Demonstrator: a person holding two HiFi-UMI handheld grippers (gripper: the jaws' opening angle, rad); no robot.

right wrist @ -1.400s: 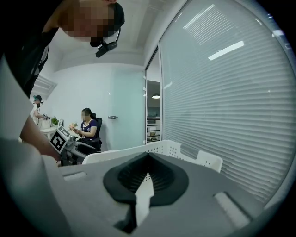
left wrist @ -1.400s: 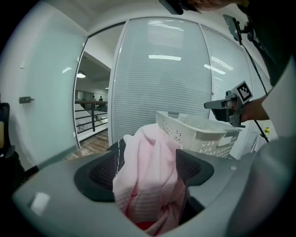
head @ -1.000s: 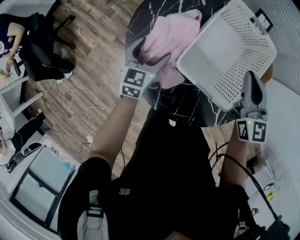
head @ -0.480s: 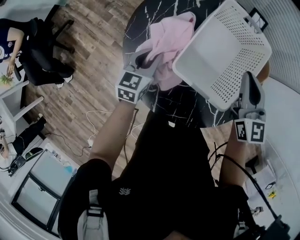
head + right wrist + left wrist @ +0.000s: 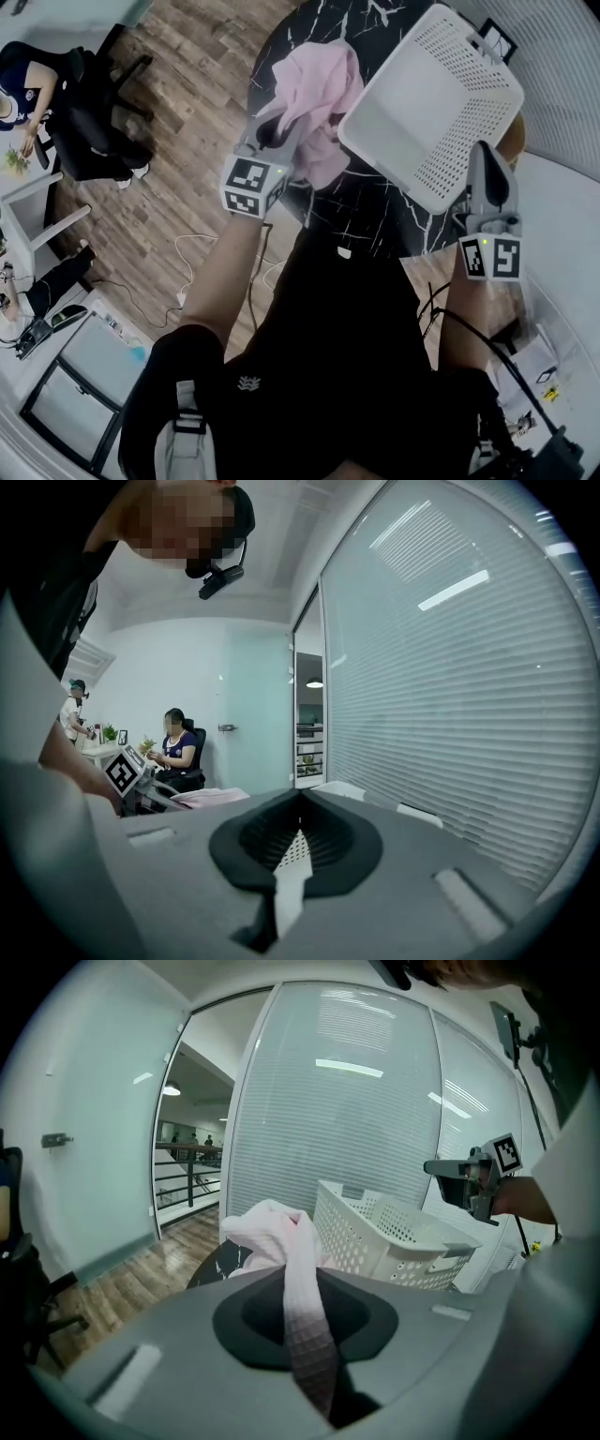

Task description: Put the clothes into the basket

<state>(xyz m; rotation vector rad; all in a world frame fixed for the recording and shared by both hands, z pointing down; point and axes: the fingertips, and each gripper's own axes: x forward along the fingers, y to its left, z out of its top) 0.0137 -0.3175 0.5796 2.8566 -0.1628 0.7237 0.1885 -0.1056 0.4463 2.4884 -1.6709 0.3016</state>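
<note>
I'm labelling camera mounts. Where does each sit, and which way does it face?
Head view: on the person's head, looking down at their torso, both arms, the table, basket and pink garment.
Left gripper view: on the left gripper, facing the basket; its jaws, which have just been closing, pinch the pink garment.
Right gripper view: on the right gripper, facing the blinds; its jaws clamp the basket's rim.
Shared: each gripper view shows the opposite gripper and forearm.
</note>
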